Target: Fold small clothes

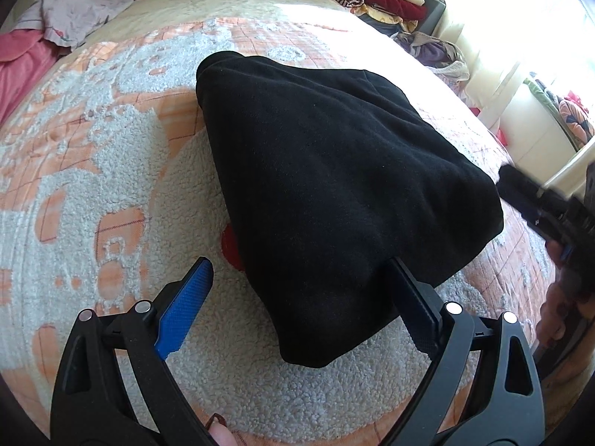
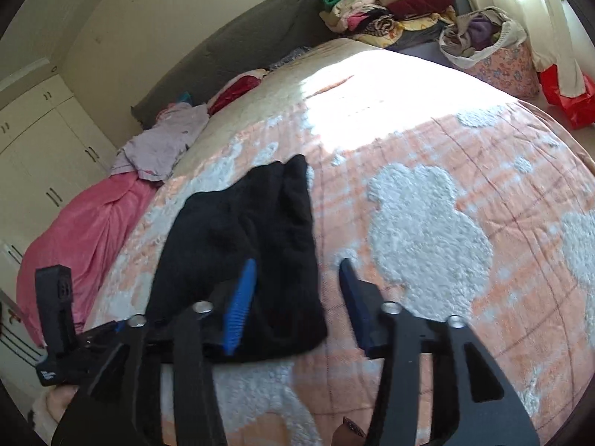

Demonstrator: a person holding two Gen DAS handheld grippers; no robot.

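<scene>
A folded black garment (image 1: 334, 193) lies on the bed (image 2: 427, 148), on a fleecy bedspread (image 1: 111, 171) of peach checks and nubbly white patches. In the left wrist view the garment is a thick, soft wedge of matte fleece-like cloth, narrow at its far end and broad toward the camera, its near edge rounded over the fold. The left gripper (image 1: 297, 293) stands with its jaws wide apart, one blue ribbed pad clear on the bedspread to the left, the dark pad on the other side at the garment's near right edge; whether it touches the cloth I cannot tell. The right gripper (image 2: 297, 293) also has its jaws apart with nothing between them: the blue pad hangs over the garment's near right part, the dark pad over bare bedspread just beside the garment's right edge. To the right of the garment the bedspread runs open and flat, sunlit at the far end. To the left, toward the bed's far side, lie a pink blanket (image 2: 85, 230) and a crumpled lilac garment (image 2: 163, 141). Beyond the far corner of the bed is a stack of folded clothes (image 2: 390, 7), and near it a flowered basket (image 2: 494, 55) heaped with fabric.
</scene>
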